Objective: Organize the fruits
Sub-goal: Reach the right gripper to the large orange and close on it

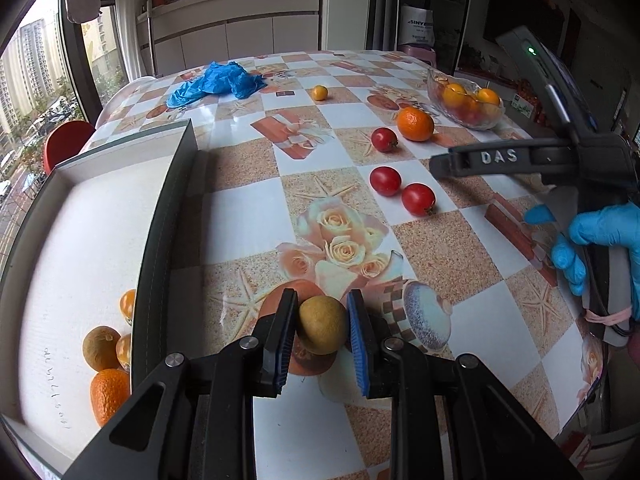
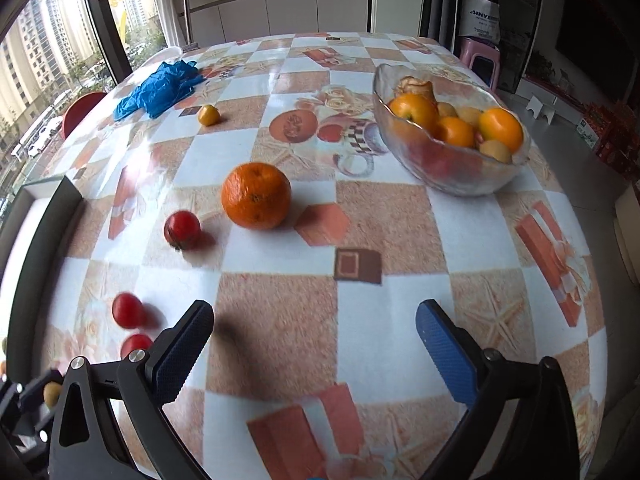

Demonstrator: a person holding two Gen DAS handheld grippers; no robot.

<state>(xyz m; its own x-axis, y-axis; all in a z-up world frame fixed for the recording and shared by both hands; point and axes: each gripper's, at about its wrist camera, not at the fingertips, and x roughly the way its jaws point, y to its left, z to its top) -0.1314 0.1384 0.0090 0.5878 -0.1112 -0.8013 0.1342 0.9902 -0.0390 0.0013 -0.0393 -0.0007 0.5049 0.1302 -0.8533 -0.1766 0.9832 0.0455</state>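
The white cardboard box with dark walls [image 1: 160, 216] fills the left of the left wrist view, a few fruits already inside. The ribbed clear glass bowl of oranges [image 2: 460, 176] sits upper right in the right view: fragile and heavy, best left alone. The round orange mandarin [image 2: 256, 195], mid-frame, looks firm and slightly pebbled; grip across its widest girth. The right tongs [image 2: 316, 344] stand apart and empty. The left tongs [image 1: 322, 330] are clamped on the small, hard olive-brown round fruit [image 1: 322, 330] at bottom centre.
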